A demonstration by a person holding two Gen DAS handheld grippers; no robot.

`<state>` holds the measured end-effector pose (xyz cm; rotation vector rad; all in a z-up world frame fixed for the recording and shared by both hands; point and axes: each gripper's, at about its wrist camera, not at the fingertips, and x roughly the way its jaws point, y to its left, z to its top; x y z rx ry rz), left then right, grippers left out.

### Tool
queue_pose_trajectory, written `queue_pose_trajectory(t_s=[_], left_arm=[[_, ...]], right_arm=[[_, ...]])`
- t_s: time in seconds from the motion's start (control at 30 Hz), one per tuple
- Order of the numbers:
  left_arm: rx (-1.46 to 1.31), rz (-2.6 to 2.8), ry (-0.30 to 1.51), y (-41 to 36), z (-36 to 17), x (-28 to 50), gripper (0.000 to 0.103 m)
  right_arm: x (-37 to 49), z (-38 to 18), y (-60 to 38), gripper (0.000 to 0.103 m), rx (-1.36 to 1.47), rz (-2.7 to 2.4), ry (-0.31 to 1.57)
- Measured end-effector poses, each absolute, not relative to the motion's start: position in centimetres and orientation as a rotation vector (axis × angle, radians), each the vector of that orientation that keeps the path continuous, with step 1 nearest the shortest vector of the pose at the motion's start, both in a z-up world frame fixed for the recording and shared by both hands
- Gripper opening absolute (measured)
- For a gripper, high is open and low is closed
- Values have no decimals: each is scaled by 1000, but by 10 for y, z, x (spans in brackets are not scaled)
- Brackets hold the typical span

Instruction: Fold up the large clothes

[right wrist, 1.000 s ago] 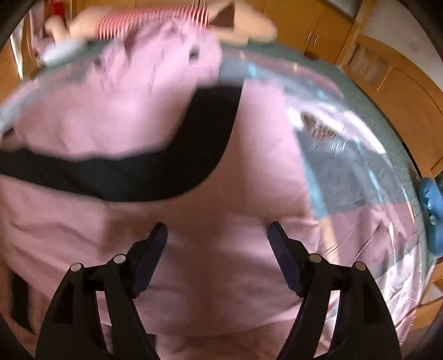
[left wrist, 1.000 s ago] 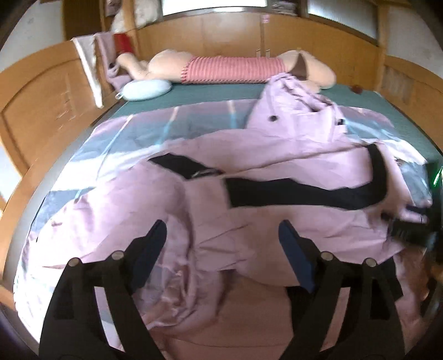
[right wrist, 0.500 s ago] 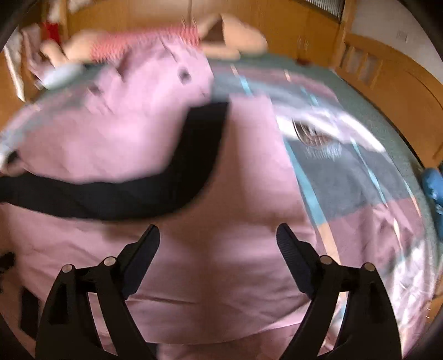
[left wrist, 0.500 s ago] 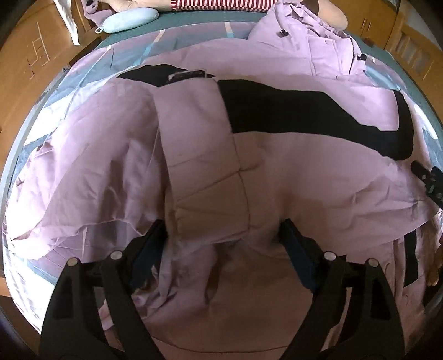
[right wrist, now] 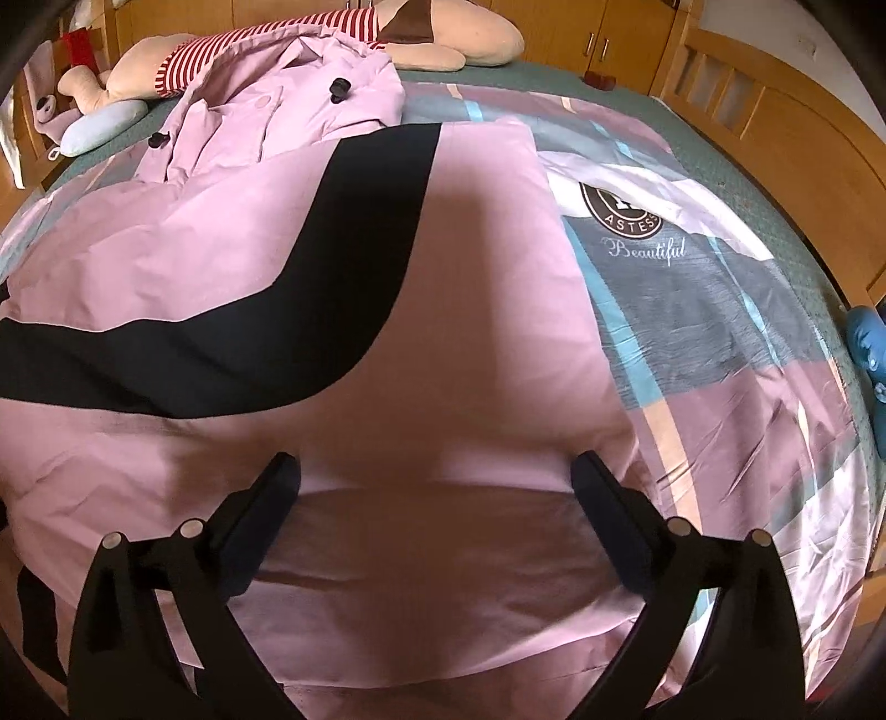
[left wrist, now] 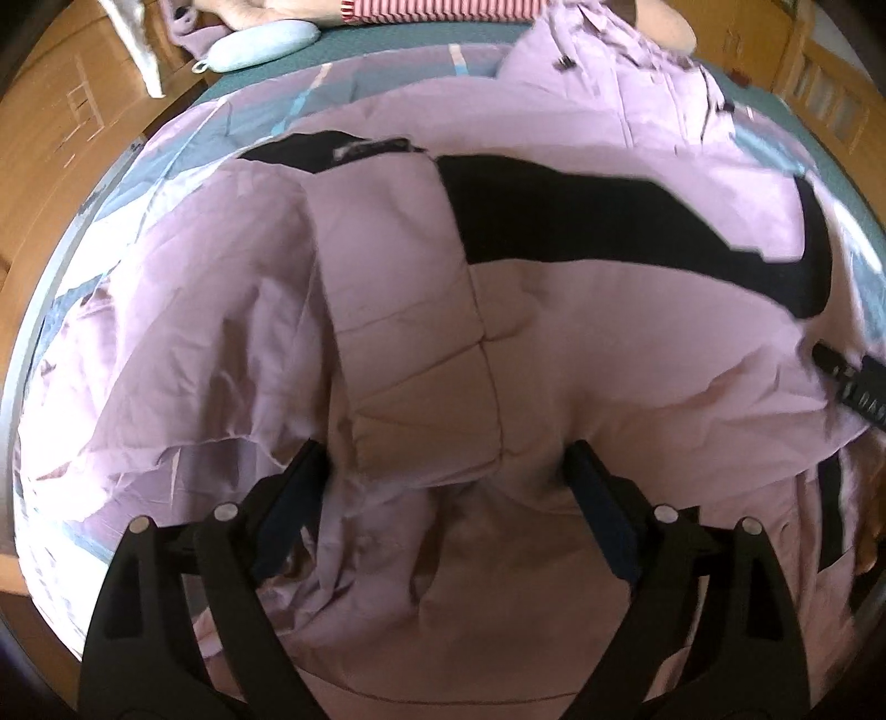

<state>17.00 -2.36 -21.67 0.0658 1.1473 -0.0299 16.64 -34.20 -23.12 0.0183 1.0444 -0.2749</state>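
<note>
A large pink garment with a wide black band [left wrist: 609, 210] lies spread over the bed. It also fills the right wrist view [right wrist: 277, 249]. A folded pink sleeve [left wrist: 410, 310] runs down its middle toward my left gripper [left wrist: 446, 465], which is open with its jaws either side of the sleeve's end. My right gripper [right wrist: 437, 471] is open and empty, low over the garment's near hem. The tip of the right gripper shows at the right edge of the left wrist view [left wrist: 853, 382].
A second pink coat with dark buttons [right wrist: 288, 105] lies at the head of the bed. A plush toy in a red striped shirt [right wrist: 266, 33] and a pale blue cushion [right wrist: 99, 127] lie behind it. The patchwork bedsheet [right wrist: 720, 332] lies to the right. Wooden bed rails [right wrist: 775, 127] surround it.
My left gripper dropped down and forward over the garment, now straddling the folded sleeve end. My right gripper steadied over the right hem; its view went from blurred to sharp.
</note>
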Motion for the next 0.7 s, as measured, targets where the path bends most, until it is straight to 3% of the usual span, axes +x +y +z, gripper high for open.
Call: queue_pose_trajectory(t_s=[0.23, 0.37, 0.43, 0.53, 0.7], left_arm=[[183, -18, 926, -47, -186, 150, 91], [288, -3, 1052, -58, -217, 158, 92], [264, -7, 1094, -53, -226, 162, 98], [192, -11, 1135, -41, -227, 167, 99], [184, -15, 1147, -38, -229, 166, 100]], right_arm=[[165, -233, -342, 102, 14, -278, 1043], [165, -233, -341, 102, 14, -277, 1041], [165, -233, -341, 102, 11, -277, 1039], [166, -228, -341, 102, 16, -285, 1031], [158, -191, -318, 102, -122, -259, 803]])
